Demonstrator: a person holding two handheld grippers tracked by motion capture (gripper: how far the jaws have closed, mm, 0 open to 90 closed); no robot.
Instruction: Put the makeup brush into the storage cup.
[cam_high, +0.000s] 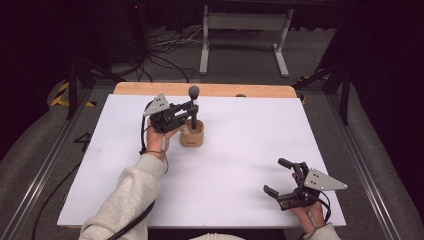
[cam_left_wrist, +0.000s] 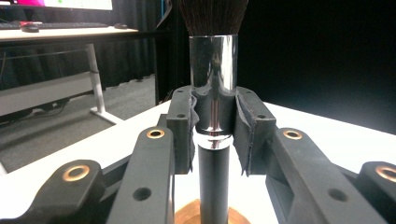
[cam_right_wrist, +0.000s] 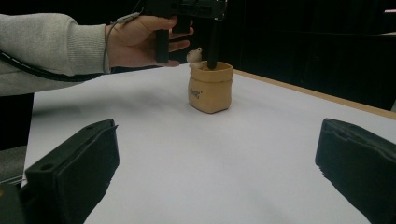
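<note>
While the left tool (cam_high: 190, 114) pinches the chrome collar of a makeup brush (cam_high: 193, 106), the brush stands upright with its handle inside a small tan pot (cam_high: 192, 134) near the desk's (cam_high: 240, 150) far left. At the near right corner, the right tool (cam_high: 280, 176) rests on the desk, jaws spread wide around nothing.

Grey knit sleeve (cam_high: 127, 197); black claws with brass pivots, grey triangular plates, black trailing cables.
</note>
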